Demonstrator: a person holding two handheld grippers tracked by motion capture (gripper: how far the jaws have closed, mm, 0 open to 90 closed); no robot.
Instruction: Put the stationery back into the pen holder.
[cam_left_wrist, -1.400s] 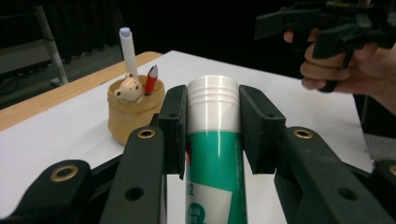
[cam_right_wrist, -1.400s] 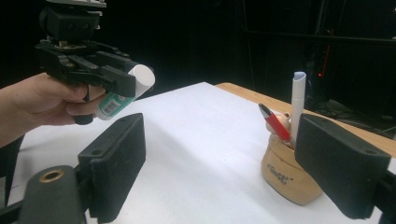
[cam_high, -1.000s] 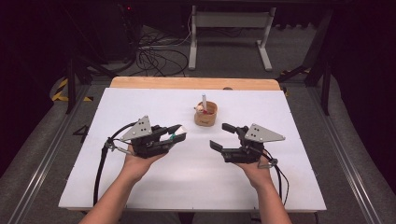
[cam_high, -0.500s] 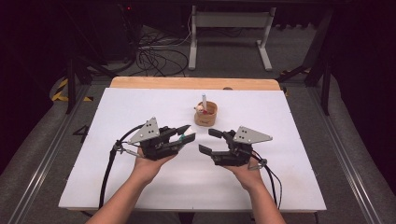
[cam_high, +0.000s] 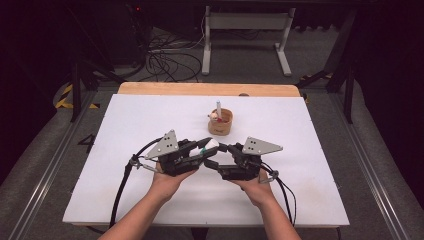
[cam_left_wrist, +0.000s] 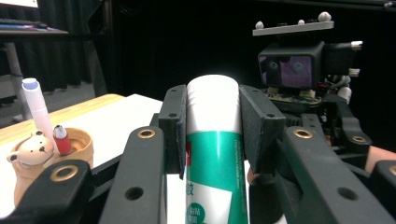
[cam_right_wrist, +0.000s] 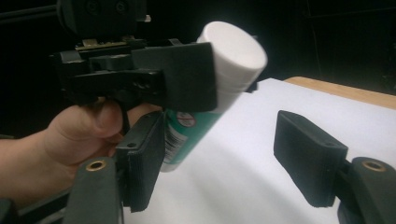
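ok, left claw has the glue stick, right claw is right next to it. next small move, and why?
Probably bring the right claw in over the white cap and close on it. The left claw is clamped on the green-and-white glue stick with the cap poking out. The right claw's jaws have just been closing, but they stand apart, the cap not yet between them.

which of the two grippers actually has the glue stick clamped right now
The left gripper: its pads press both sides of the green-and-white glue stick. The right gripper is open, jaws just closing, short of the stick's white cap.
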